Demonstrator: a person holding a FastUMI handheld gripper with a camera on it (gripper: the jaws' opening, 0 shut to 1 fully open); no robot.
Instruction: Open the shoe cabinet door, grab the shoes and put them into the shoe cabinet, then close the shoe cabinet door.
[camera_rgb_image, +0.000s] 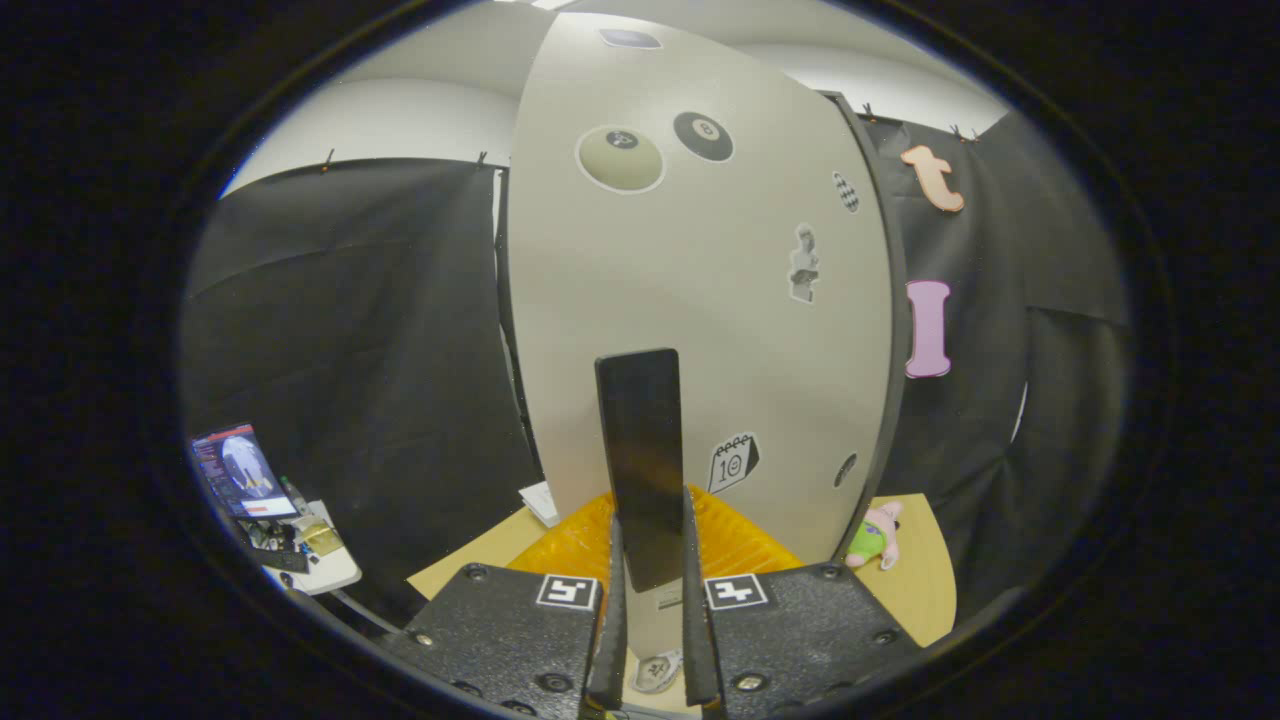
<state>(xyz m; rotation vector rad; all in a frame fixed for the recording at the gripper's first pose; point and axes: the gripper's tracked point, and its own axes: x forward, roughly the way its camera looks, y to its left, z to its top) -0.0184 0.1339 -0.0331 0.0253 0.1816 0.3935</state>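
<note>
The shoe cabinet door (700, 300) is a tall pale panel with several stickers, and it faces me close up. A dark upright bar handle (640, 450) stands on the door. My gripper (650, 565) is shut on the handle's lower end, with one finger pressing on each side of it. A dark frame edge (893, 330) runs down the door's right side. Low between the fingers (612, 620) shows a small white patterned thing (655, 670); I cannot tell what it is.
A yellow ribbed mat (745, 545) lies on a wooden tabletop (925, 590) under the cabinet. A pink and green plush toy (875, 535) sits right of the door's foot. A small white side table (320, 570) with a screen (238, 472) stands at the left.
</note>
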